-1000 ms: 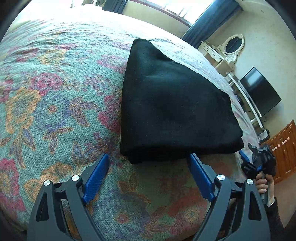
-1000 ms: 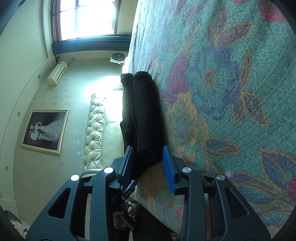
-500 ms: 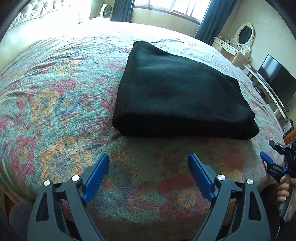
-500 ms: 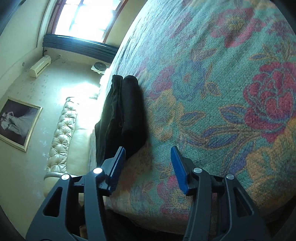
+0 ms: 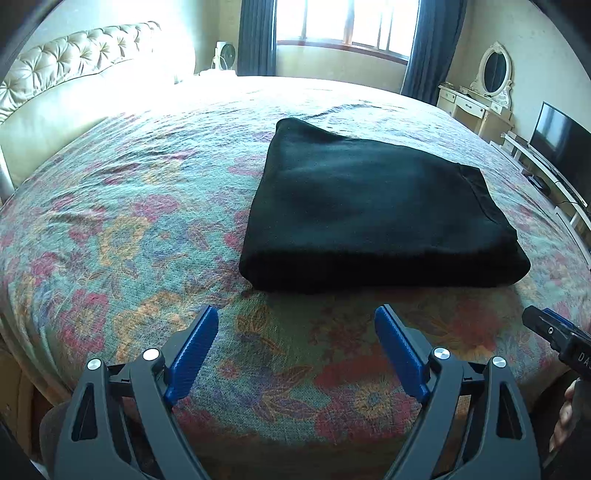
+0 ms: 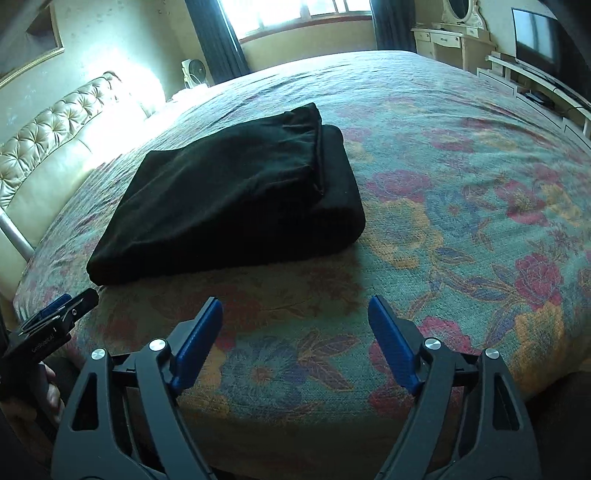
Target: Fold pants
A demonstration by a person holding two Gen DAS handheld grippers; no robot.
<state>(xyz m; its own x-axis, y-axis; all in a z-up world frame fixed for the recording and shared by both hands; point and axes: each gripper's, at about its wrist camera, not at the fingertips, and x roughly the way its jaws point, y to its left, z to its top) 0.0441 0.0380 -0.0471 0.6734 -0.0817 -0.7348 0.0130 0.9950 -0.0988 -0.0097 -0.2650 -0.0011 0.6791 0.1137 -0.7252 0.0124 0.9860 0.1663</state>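
Observation:
The black pants point(image 5: 373, 214) lie folded into a flat rectangular stack on the floral bedspread point(image 5: 129, 221). They also show in the right wrist view point(image 6: 236, 199), with the waistband edge on top at the far end. My left gripper point(image 5: 295, 321) is open and empty, held back from the stack's near edge above the bed's front. My right gripper point(image 6: 295, 314) is open and empty, also short of the stack, to its right. Each gripper shows at the edge of the other's view: the right point(image 5: 554, 336) and the left point(image 6: 59, 314).
A tufted cream headboard point(image 5: 66, 74) runs along the left. A window with dark curtains point(image 5: 343, 22) is at the back. A vanity with oval mirror point(image 5: 491, 81), a TV point(image 5: 561, 136) and a low shelf stand at the right. The bed edge is just below my grippers.
Both grippers have pulled back from the folded pants toward the bed's front edge. The right gripper has opened wide, let go of the stack's edge and rolled upright.

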